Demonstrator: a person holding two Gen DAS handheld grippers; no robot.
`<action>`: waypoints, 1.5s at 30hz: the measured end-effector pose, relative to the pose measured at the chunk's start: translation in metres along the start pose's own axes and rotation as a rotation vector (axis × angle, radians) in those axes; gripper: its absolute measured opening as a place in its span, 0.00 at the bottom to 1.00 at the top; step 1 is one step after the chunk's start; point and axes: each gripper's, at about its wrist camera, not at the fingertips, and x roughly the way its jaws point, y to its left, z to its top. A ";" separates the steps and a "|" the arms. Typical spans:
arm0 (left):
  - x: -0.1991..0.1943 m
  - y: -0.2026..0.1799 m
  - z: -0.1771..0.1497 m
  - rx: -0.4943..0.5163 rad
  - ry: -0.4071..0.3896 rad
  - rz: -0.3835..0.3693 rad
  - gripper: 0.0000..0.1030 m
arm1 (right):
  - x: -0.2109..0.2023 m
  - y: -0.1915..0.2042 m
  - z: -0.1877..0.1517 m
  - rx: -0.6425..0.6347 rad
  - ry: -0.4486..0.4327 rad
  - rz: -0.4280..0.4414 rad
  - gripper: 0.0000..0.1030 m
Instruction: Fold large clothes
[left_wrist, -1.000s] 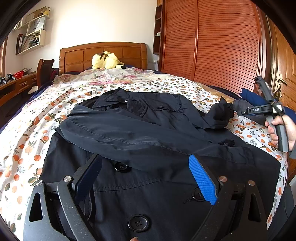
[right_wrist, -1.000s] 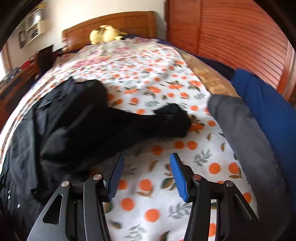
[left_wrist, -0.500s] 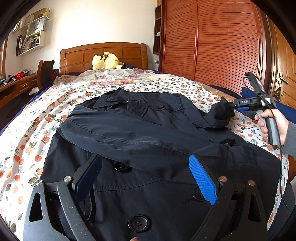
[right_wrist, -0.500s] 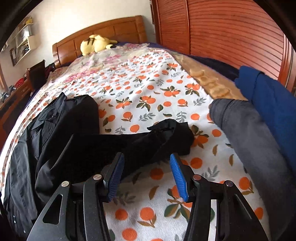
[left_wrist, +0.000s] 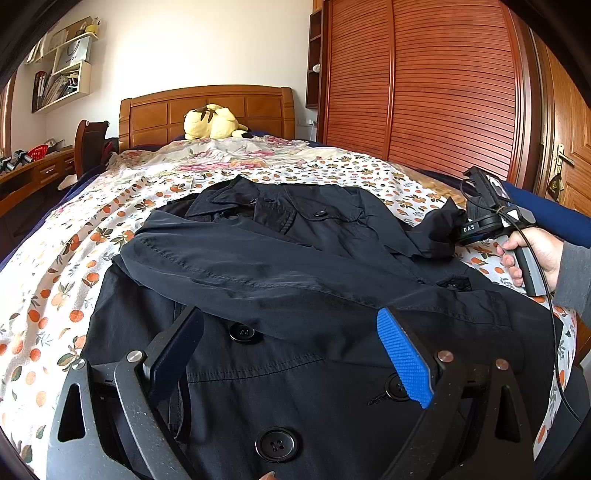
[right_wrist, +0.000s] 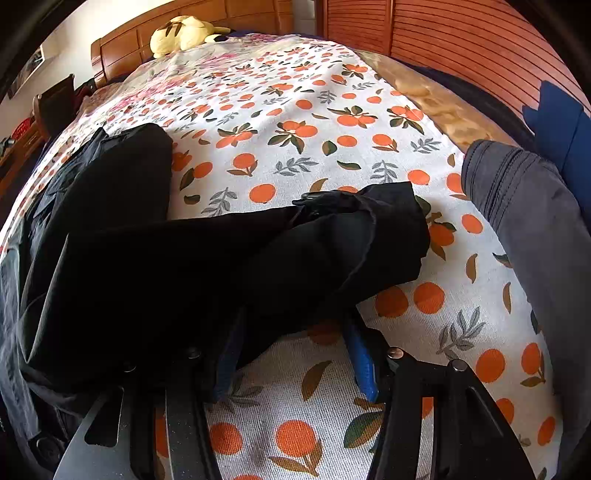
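So: black button-front trench coat (left_wrist: 295, 295) lies face-up on the orange-print bed sheet (right_wrist: 295, 122). One sleeve (left_wrist: 258, 273) is already folded across the chest; the other sleeve (right_wrist: 332, 236) sticks out at 3 o'clock, unfolded. Right gripper (right_wrist: 291, 347) jaws spread around its cuff, no pinch yet. Left gripper (left_wrist: 291, 354) jaws spread, empty, over the hem. Body folds remain.

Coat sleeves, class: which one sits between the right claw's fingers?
The sleeve stretched sideways over the orange-print sheet; the other sleeve lies folded across the coat's front.
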 end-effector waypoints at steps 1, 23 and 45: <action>0.000 0.001 0.000 0.001 0.001 0.000 0.93 | -0.001 0.001 0.000 -0.018 -0.003 0.014 0.39; -0.049 0.026 0.009 0.000 -0.061 0.031 0.93 | -0.156 0.090 -0.003 -0.309 -0.400 0.081 0.06; -0.072 0.085 0.008 -0.099 -0.101 0.112 0.93 | -0.167 0.214 -0.063 -0.586 -0.305 0.392 0.06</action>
